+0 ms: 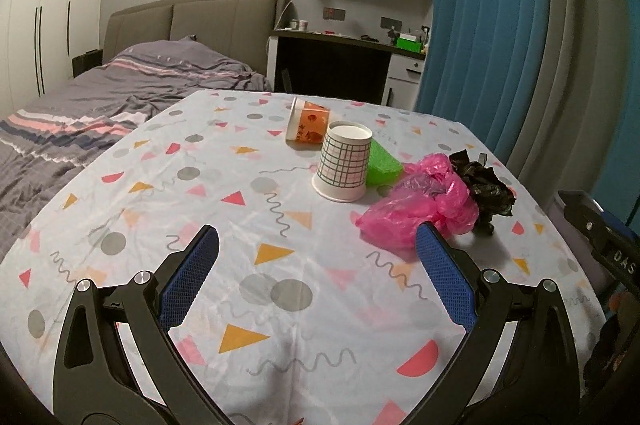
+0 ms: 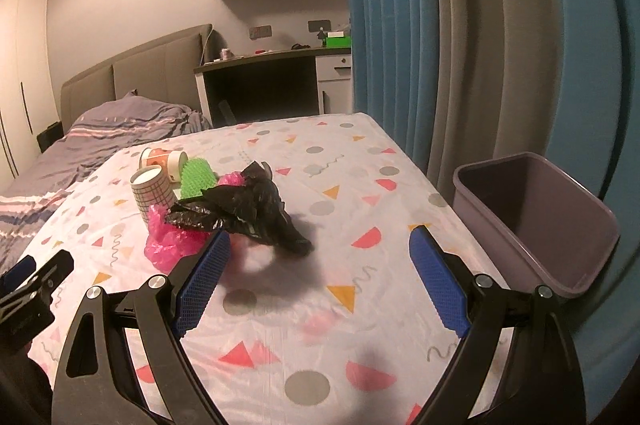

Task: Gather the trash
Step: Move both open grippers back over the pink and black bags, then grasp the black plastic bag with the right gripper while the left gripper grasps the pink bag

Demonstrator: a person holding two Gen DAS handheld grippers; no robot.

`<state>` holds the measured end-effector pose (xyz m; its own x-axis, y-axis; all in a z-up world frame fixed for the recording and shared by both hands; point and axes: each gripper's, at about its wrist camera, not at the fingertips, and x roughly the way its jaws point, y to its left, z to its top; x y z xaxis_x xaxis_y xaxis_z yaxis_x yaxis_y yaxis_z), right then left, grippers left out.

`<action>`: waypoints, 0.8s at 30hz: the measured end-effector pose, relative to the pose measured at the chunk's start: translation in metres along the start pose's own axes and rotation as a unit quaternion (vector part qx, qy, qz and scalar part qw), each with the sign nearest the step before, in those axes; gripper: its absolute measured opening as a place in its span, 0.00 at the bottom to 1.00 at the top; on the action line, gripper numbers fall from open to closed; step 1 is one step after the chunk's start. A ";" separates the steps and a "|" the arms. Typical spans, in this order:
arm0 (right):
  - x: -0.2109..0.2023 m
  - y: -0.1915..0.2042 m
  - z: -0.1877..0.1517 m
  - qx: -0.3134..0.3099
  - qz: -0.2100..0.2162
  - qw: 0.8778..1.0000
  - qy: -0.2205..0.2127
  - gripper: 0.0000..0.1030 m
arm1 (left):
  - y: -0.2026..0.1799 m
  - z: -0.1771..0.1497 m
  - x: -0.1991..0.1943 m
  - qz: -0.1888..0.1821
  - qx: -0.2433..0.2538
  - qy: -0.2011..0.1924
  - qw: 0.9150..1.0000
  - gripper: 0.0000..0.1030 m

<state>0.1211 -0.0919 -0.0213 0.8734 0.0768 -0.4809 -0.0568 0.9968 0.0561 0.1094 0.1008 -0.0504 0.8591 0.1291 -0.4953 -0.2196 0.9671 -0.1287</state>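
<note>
Five bits of rubbish sit bunched together on the table [image 1: 120, 209], which wears a pale cloth printed with triangles, dots and squiggles. I count two paper cups: the grid-patterned cup [image 1: 343, 161] stands upside down, and the orange cup [image 1: 308, 126] lies on its side just behind it. One green sponge [image 1: 382, 165] rests right beside the grid-patterned cup, on the curtain side. There are two crumpled plastic bags: the pink bag [image 1: 420, 201] lies touching the sponge's near edge, and the black bag [image 1: 482, 185] is crumpled against the pink one, on the side nearer the bin.

One bin [image 2: 532, 221], a dull purple tub, stands off the table's right edge near the curtain [image 2: 420, 25]; from here I see nothing in the part of its inside that shows.

Two grippers are out over the near part of the table. The left gripper [image 1: 318, 245] has its blue pads spread wide with only cloth between them; its right pad overlaps the pink bag in the picture, though I cannot tell whether it touches. The right gripper [image 2: 320, 241] is also spread wide and holds nothing, with the black bag lying just ahead of its left pad.

One bed [image 1: 120, 85] and one desk [image 1: 340, 45] stand behind.
</note>
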 end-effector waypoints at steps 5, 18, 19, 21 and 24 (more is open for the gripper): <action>0.014 0.009 0.004 -0.004 0.025 1.000 0.016 0.83 | 0.002 -0.002 0.006 0.001 -0.003 0.005 1.000 0.94; 0.043 0.046 0.004 -0.049 0.069 0.995 0.046 0.71 | 0.011 -0.003 0.012 0.006 -0.006 0.005 1.000 0.94; 0.045 0.046 0.003 -0.050 0.068 0.995 0.050 0.71 | 0.013 -0.003 0.012 0.005 -0.008 0.006 1.000 0.94; 0.050 0.046 0.002 -0.054 0.061 0.995 0.055 0.69 | 0.013 -0.003 0.014 0.002 -0.011 0.008 1.000 0.94; 0.056 0.047 0.004 -0.061 0.055 0.995 0.054 0.68 | 0.011 -0.005 0.016 -0.002 -0.007 0.011 1.000 0.94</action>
<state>0.1694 -0.0407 -0.0417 0.8017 0.1810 -0.5697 -0.2131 0.9770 0.0106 0.1186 0.1126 -0.0636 0.8494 0.1192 -0.5142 -0.2216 0.9647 -0.1425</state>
